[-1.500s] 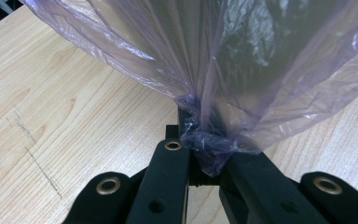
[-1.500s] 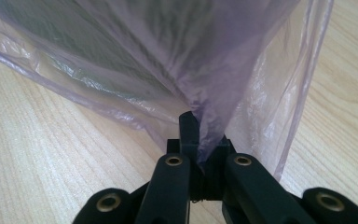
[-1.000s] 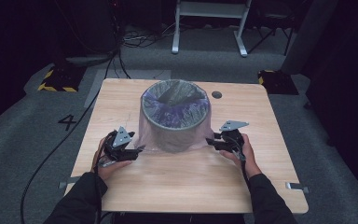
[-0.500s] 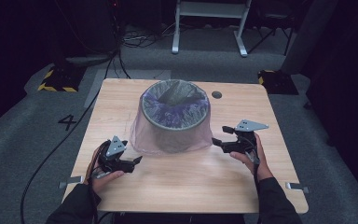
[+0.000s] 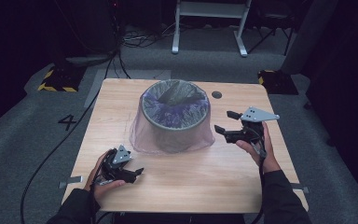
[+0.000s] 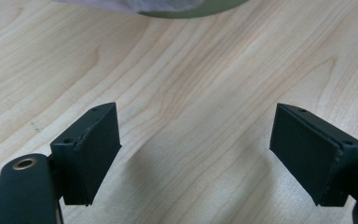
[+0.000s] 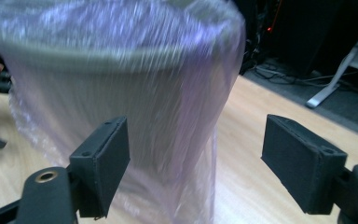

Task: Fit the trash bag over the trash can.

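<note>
Bin (image 5: pixel 175 123) w/ purple bag (image 5: pixel 142 140) upright; right gripper (image 5: pixel 227 125) nearer, just beside it; left gripper (image 5: pixel 137 173) lower-left; both unclenched, just opening, empty.

The bin (image 5: pixel 176 116) with its loose bag (image 5: pixel 140 135) stands in the middle of the table (image 5: pixel 205 186) and blocks the way across. Bare wood lies open along the bottom of the frame and down both sides, left and right.
</note>
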`<act>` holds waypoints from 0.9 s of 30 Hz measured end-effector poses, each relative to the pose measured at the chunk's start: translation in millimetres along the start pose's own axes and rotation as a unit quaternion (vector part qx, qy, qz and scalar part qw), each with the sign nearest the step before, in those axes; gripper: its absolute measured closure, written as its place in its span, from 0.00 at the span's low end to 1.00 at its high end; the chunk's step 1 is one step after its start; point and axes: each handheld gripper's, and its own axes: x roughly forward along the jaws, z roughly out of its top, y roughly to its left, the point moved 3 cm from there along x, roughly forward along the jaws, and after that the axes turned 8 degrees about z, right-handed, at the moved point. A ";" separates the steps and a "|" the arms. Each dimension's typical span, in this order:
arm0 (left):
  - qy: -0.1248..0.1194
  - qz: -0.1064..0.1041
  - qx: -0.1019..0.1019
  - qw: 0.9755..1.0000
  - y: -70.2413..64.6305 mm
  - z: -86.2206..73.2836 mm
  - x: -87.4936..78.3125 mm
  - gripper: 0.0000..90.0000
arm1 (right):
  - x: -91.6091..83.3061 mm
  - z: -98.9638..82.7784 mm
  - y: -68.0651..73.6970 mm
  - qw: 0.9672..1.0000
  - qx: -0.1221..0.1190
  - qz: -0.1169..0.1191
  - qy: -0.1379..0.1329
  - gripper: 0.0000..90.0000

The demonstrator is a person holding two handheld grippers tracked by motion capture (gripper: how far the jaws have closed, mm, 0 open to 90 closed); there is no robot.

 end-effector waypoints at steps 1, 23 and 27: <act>0.002 -0.001 0.000 1.000 -0.4 -0.5 0.4 0.17 | -0.4 3.7 -0.4 1.000 -0.001 -0.001 -0.003 0.26; 0.013 -0.028 -0.010 0.999 -0.7 -3.5 6.4 0.16 | 20.5 60.0 4.5 1.000 -0.030 0.000 -0.002 0.26; 0.012 -0.028 -0.010 0.999 -0.8 -3.3 6.6 0.16 | 31.5 68.4 8.2 0.999 -0.036 0.006 0.005 0.26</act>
